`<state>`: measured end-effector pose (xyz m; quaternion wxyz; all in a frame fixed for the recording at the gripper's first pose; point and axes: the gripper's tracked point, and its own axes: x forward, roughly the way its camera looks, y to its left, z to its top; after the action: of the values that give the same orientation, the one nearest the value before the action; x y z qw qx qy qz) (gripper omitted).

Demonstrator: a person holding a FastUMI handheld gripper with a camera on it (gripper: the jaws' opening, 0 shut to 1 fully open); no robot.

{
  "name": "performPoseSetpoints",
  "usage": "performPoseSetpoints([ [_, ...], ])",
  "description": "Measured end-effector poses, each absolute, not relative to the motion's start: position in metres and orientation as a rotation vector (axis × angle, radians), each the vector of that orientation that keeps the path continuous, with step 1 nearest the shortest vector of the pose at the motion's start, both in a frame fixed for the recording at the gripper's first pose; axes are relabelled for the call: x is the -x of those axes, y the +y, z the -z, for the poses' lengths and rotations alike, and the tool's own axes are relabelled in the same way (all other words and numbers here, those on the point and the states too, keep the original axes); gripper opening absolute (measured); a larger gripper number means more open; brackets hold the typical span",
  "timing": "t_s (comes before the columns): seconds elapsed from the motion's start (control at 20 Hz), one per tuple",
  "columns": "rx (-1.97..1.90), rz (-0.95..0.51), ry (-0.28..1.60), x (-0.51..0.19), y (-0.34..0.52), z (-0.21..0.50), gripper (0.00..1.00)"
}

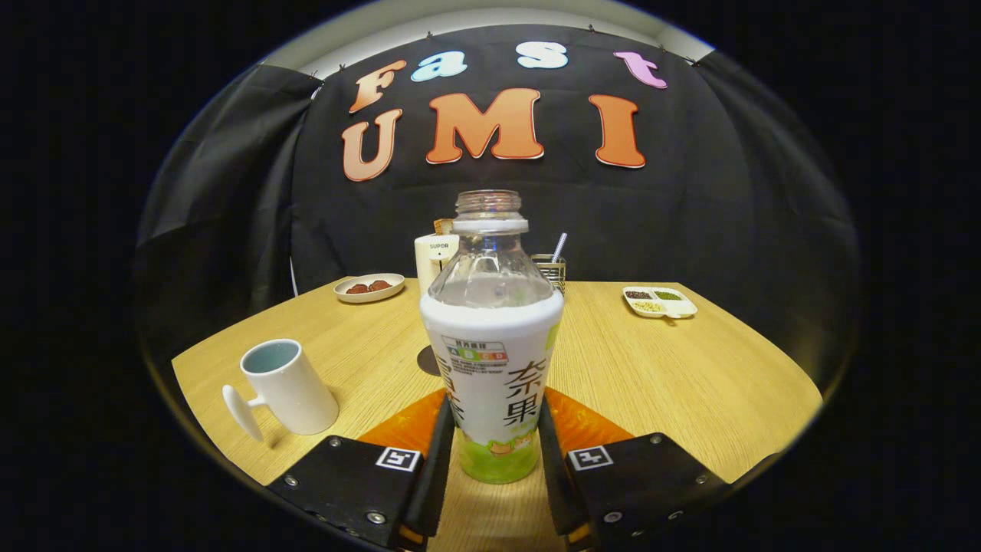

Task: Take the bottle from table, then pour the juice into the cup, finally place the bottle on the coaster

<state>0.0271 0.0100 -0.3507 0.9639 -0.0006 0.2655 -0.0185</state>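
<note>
Wooden table [651,383] up close: gripper [490,460] fingers pinch the uncapped bottle [490,360] upright at centre frame, white cup [287,387] lower left, dark coaster [429,360] peeking out just behind the bottle

The bottle [491,337] hides most of the coaster [428,360] and part of the canister [435,261] and rack [553,270] at the table's far edge.

Gripper [490,452] level, pointing forward; both fingers [441,452] pressed against bottle [490,345] sides, clamped low on body.
</note>
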Motion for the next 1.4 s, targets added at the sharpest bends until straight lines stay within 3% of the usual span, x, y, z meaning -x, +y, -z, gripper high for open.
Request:
performPoseSetpoints([
  [0.45,0.322,0.037,0.478,-0.03,0.03,0.313,0.55],
  [1.4,1.119,0.059,0.319,-0.041,0.071,0.304,0.54],
])
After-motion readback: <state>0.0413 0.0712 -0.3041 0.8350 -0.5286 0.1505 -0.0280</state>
